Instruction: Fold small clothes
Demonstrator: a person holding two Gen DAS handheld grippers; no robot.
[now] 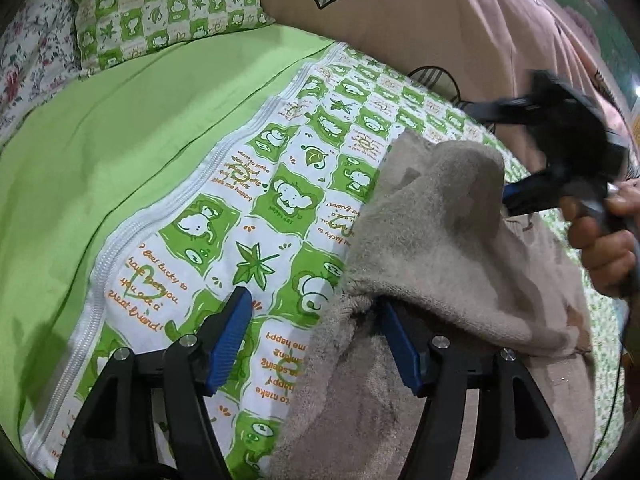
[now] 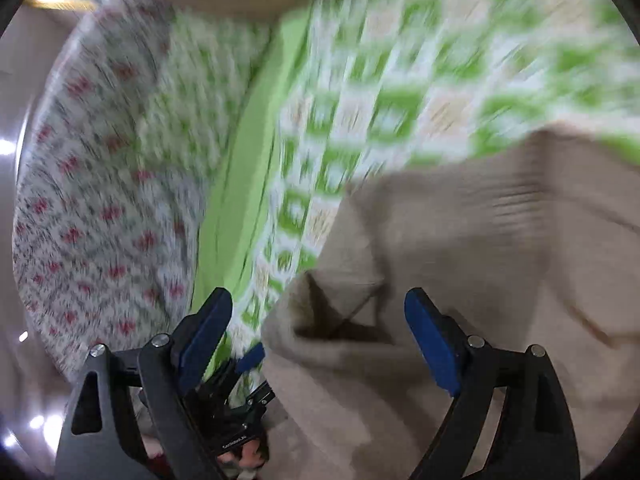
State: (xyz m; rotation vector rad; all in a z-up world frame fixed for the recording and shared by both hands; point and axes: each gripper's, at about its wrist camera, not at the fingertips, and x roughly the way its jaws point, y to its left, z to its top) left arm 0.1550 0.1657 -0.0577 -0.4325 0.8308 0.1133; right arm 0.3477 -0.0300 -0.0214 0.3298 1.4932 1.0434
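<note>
While the fuzzy beige garment is lying bunched on the checked green quilt, both the left gripper and right gripper are gaping open, gripping nothing.

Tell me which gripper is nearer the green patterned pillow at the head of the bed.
Left. The left gripper is over the patterned cover, with the pillow straight ahead across the green sheet. The right gripper is off to the right beyond the beige garment, farther from it.
</note>
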